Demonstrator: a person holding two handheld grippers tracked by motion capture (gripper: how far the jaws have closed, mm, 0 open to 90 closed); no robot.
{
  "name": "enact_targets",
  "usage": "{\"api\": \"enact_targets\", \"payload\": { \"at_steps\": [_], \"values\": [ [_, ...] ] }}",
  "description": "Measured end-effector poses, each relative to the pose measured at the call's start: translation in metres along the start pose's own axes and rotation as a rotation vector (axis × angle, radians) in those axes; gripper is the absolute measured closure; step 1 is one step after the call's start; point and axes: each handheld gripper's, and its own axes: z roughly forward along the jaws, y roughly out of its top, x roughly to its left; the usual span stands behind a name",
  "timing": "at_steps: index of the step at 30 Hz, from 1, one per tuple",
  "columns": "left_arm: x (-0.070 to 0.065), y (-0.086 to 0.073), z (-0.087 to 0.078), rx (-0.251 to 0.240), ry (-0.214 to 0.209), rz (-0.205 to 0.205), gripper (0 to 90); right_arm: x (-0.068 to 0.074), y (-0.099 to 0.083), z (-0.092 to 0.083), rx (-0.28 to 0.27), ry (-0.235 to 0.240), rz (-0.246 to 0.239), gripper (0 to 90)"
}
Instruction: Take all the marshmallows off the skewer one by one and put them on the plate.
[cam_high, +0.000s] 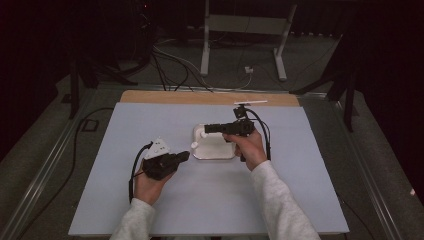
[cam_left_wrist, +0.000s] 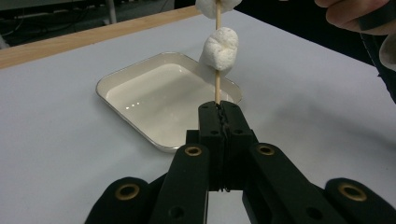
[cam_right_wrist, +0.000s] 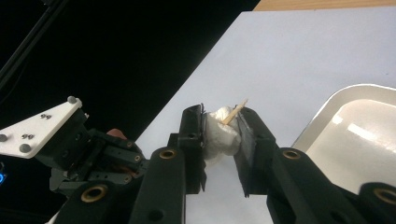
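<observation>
Here the left gripper (cam_left_wrist: 219, 109) is clamping the bottom of a wooden skewer (cam_left_wrist: 217, 86), with one marshmallow (cam_left_wrist: 219, 49) threaded above the white tray (cam_left_wrist: 140, 100). The right gripper (cam_right_wrist: 222, 126) is squeezing the top marshmallow (cam_right_wrist: 222, 133) at the skewer tip; no earlier frame for comparison. Table (cam_high: 200, 200) around lying bare; cables (cam_high: 175, 65) sitting beyond it.

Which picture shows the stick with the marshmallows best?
The left gripper view: the stick rises from the shut left tongs through a marshmallow. The right gripper view shows its tip poking from a squeezed marshmallow. The high view shows it tiny.
</observation>
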Motion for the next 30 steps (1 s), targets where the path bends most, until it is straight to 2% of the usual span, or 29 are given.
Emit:
{"api": "enact_targets", "payload": {
  "at_steps": [13,22,30],
  "values": [
    [0.001,-0.001,-0.001,0.004,-0.009,0.014,90.0,-0.002,0.002,-0.006,-0.001,-0.021,-0.002,76.6],
    [0.001,-0.001,-0.002,0.0,-0.022,0.025,90.0,-0.003,0.004,-0.009,-0.01,-0.018,0.017,77.9],
    [0.001,-0.002,-0.003,0.007,-0.012,0.045,90.0,-0.003,0.004,-0.011,-0.019,-0.031,0.011,79.0]
  ]
}}
